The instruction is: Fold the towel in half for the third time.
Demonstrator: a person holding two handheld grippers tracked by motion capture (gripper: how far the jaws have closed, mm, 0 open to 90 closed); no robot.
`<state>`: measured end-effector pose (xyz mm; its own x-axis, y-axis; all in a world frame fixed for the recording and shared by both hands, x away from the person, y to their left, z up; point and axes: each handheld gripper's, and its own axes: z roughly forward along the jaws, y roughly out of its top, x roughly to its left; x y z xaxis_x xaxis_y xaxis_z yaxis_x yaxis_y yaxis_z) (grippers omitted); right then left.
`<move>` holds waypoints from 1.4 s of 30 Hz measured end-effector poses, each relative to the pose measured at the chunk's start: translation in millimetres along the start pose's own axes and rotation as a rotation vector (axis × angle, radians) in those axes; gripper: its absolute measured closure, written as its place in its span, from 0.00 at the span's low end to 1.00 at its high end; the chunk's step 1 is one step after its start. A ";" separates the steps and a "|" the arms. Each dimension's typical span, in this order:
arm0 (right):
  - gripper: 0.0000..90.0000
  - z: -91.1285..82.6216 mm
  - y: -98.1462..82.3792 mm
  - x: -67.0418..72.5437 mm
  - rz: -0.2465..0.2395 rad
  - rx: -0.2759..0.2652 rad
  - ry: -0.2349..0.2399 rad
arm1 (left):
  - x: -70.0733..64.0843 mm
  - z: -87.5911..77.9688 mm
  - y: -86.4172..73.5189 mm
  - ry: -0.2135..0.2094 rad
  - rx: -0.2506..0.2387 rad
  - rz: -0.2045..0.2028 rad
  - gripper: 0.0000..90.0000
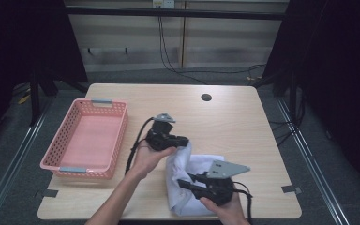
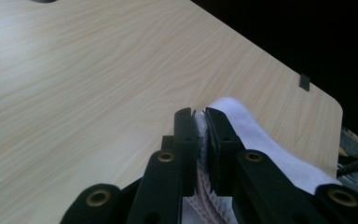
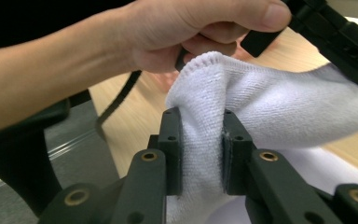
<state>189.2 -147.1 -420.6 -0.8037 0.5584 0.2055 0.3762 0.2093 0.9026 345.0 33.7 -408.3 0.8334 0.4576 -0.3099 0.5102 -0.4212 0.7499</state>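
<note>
A white towel (image 1: 194, 165) lies bunched at the table's front, right of centre, with part of it lifted. My left gripper (image 1: 183, 141) points right and is shut on a raised fold of the towel; in the left gripper view the thin folded edge of the towel (image 2: 261, 135) is pinched between the jaws of the left gripper (image 2: 200, 116). My right gripper (image 1: 183, 182) points left, lower and nearer the front edge, shut on a thick bunch of the towel (image 3: 270, 102). That cloth fills the gap between the jaws of the right gripper (image 3: 200, 115). The left hand (image 3: 168, 28) shows just behind.
A pink plastic basket (image 1: 117, 140) stands on the left of the wooden table (image 1: 234, 122), with nothing in it. A dark round hole (image 1: 206, 97) sits near the table's far edge. Tape marks (image 1: 291, 189) flag the front corners. Dark floor and cables surround the table.
</note>
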 end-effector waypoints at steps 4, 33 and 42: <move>0.80 -26.4 -24.0 -13.4 0.054 0.020 -0.022 | -16.1 39.5 5.0 -0.033 0.053 0.017 0.93; 0.44 -2.0 -32.2 -142.2 0.144 0.372 -0.377 | -71.0 2.6 -105.1 -0.173 0.173 0.129 0.59; 0.50 -9.4 -44.5 -148.0 0.089 0.369 -0.342 | -76.5 -21.7 -130.9 -0.113 0.153 0.121 0.50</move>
<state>287.1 -246.6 -487.6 -0.5878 0.8046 0.0845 0.6239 0.3842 0.6806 209.9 70.8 -470.1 0.9048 0.3089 -0.2930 0.4237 -0.5857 0.6909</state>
